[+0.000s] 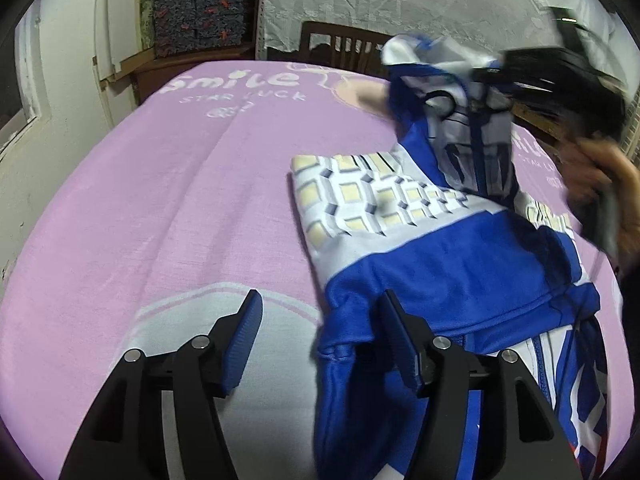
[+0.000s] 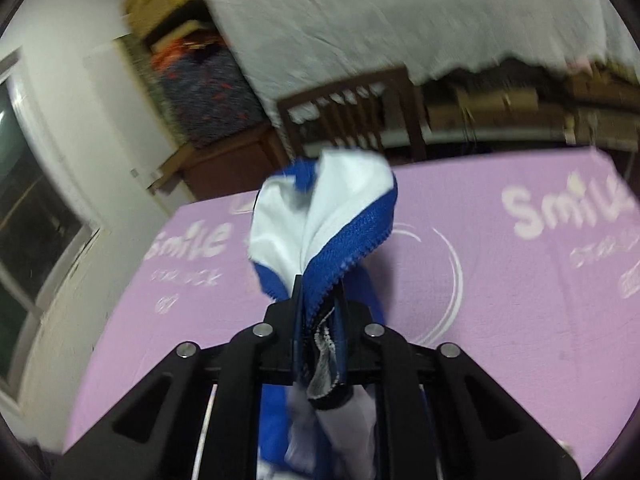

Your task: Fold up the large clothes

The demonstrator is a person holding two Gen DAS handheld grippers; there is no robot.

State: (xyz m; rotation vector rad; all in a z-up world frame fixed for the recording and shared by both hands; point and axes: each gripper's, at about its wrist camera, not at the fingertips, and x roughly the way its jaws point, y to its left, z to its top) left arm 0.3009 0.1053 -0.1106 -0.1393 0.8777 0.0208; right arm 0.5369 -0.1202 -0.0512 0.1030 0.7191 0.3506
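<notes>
Between the right gripper's (image 2: 318, 300) jaws sits a bunched edge of the blue-and-white zip jacket (image 1: 452, 264): the jaws are closed on the zipper tape, and a white-lined flap stands up above them in the right wrist view. That pinched part is lifted off the bed's pink "Smile" sheet (image 1: 160, 200), while the rest of the jacket lies crumpled on the sheet, its checked panel facing up, its blue hem bunched toward the near edge.

Over at the near edge, the left gripper (image 1: 320, 320) hangs with its jaws apart and nothing pressed between them. Its right finger overlaps the blue hem fabric; its left finger stands over bare sheet, so the cloth lies to the right of the gap, not squarely inside it.

Judging from this, the jacket's long axis runs from the raised end away to the hem just by the left gripper, which is the nearer one to that hem. A small shift right should put the hem between its jaws.
</notes>
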